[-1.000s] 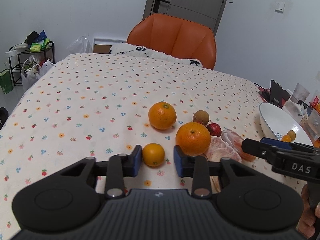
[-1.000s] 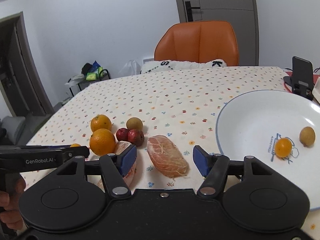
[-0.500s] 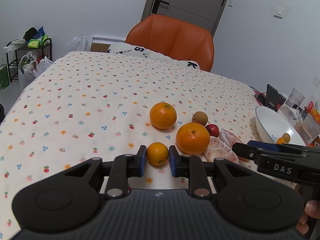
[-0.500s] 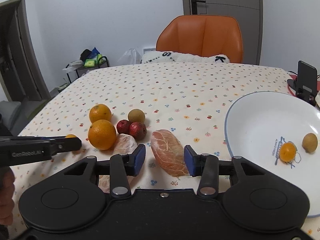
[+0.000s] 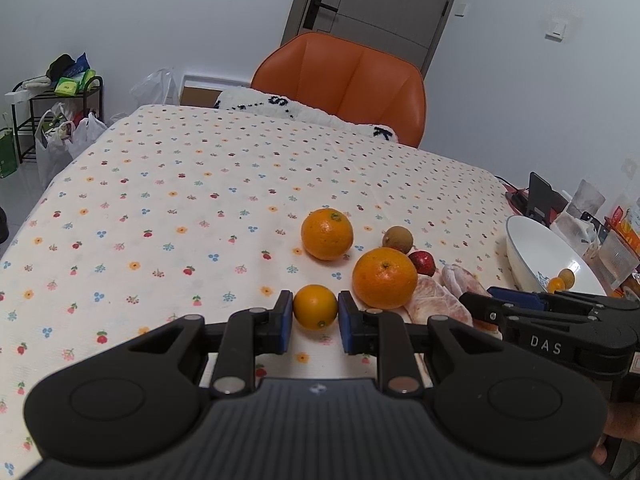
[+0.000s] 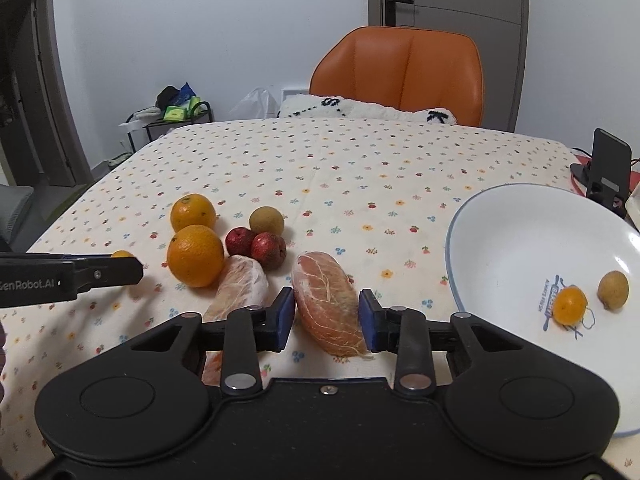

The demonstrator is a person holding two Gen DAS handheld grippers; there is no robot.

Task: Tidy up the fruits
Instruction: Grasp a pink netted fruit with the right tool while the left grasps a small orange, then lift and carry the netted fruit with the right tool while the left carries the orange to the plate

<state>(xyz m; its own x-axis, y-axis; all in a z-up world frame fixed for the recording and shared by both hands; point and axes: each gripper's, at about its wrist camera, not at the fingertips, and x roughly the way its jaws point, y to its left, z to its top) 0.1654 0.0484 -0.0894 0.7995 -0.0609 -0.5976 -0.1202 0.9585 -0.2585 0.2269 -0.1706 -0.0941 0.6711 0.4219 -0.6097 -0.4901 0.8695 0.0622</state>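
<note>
My left gripper (image 5: 315,320) is shut on a small orange (image 5: 315,306), low over the flowered tablecloth; its tip (image 6: 120,270) shows at the left of the right wrist view. My right gripper (image 6: 327,316) is shut on a peeled pink citrus segment (image 6: 326,304), its blue pads (image 6: 285,314) pressing both sides. A second peeled segment (image 6: 240,284) lies just left of it. The white bowl (image 6: 500,240) at right holds a small orange (image 6: 569,305) and a brown fruit (image 6: 613,290).
Two large oranges (image 6: 195,255) (image 6: 193,212), two red fruits (image 6: 256,245) and a brown round fruit (image 6: 266,221) sit grouped left of centre. A phone stand (image 6: 608,164) is behind the bowl. An orange chair (image 6: 400,76) stands at the table's far edge.
Both grippers have shut: the left one on the small orange, the right one on the peeled segment. Both have edged forward a little.
</note>
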